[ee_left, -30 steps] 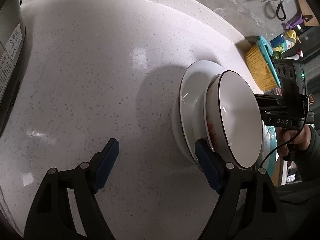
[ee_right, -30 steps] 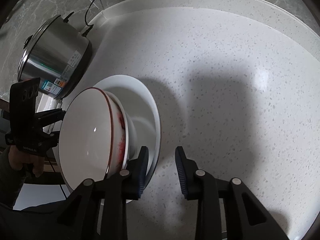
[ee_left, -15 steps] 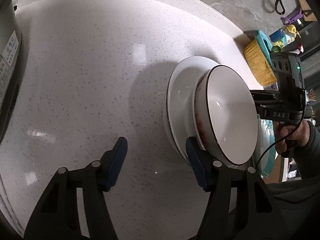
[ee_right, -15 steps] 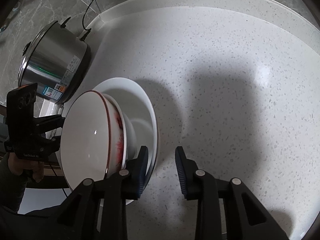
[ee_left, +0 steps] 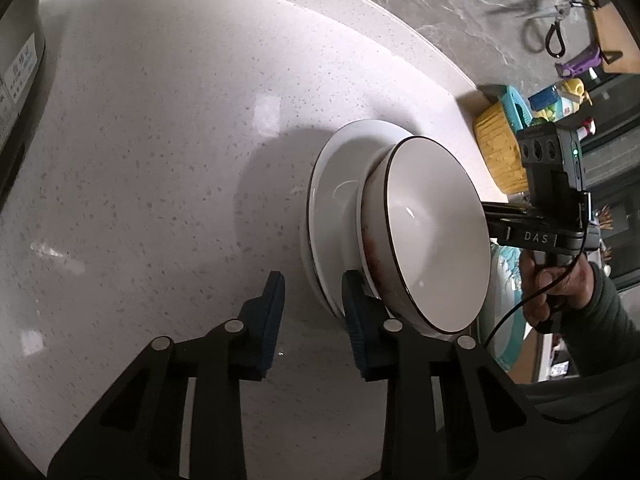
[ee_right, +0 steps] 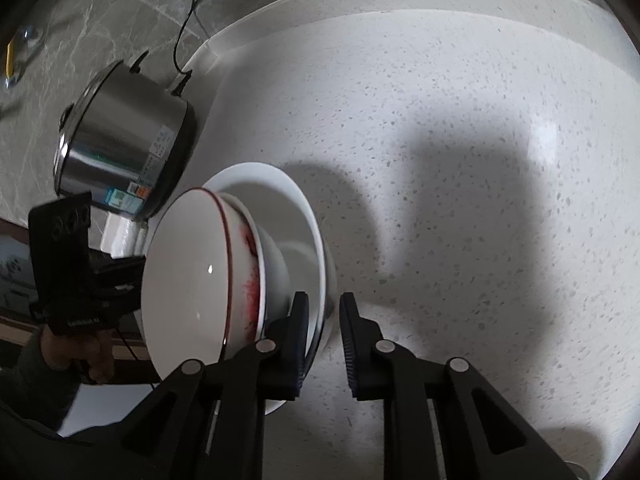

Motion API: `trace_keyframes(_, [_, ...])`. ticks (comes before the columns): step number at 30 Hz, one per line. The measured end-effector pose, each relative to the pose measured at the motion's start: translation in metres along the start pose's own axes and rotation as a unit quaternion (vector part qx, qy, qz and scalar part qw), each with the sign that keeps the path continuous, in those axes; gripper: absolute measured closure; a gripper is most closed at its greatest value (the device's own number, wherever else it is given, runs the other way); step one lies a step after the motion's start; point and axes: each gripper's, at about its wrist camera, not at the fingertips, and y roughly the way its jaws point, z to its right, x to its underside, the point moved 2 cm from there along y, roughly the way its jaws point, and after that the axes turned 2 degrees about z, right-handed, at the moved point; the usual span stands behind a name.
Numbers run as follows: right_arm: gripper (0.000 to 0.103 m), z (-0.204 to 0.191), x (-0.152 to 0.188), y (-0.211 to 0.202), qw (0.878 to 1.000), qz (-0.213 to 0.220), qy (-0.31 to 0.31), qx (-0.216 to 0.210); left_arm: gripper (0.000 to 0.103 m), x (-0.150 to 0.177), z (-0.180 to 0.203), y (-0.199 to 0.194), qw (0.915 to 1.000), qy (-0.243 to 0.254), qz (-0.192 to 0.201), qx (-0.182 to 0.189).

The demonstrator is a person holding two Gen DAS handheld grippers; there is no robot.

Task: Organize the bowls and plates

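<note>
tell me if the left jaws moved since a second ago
Yes. The left gripper jaws have just been closing around the plate rim; the outer one crossed the speckled counter toward it.

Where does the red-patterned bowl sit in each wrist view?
Left wrist: bowl right of centre, on the white plate, just beyond the left gripper.
Right wrist: bowl left of centre, beside the right gripper.
Shared landmark: the white plate under the bowl.

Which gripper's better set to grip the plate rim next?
Right, probably. Both jaws just closed further around the plate rim; the right gripper nearly pinches it, on the left gripper the outer pad stands clear.
</note>
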Motion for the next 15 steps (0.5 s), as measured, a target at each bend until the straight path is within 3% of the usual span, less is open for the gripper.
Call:
trace_keyframes(6, [0.078, -0.003, -0.001, 0.000, 0.999, -0.001, -0.016, 0.029, 0.074, -0.002, 0.011, -0.002, 0.9990, -0.004, -0.012, -0.043])
trace_keyframes(9, [0.078, -0.006, -0.003, 0.000, 0.999, -0.004, -0.027, 0.041, 0.072, -0.002, 0.011, -0.003, 0.9974, -0.034, -0.024, -0.059])
trace_keyframes(11, [0.078, -0.006, -0.003, 0.001, 0.999, -0.006, -0.025, 0.040, 0.047, -0.001, 0.007, -0.004, 0.9947, -0.047, -0.028, -0.087])
trace_keyframes(15, [0.077, -0.004, -0.004, 0.002, 0.999, -0.008, -0.024, 0.041, 0.043, 0.004, 0.002, -0.015, 0.9936, -0.066, -0.019, -0.090])
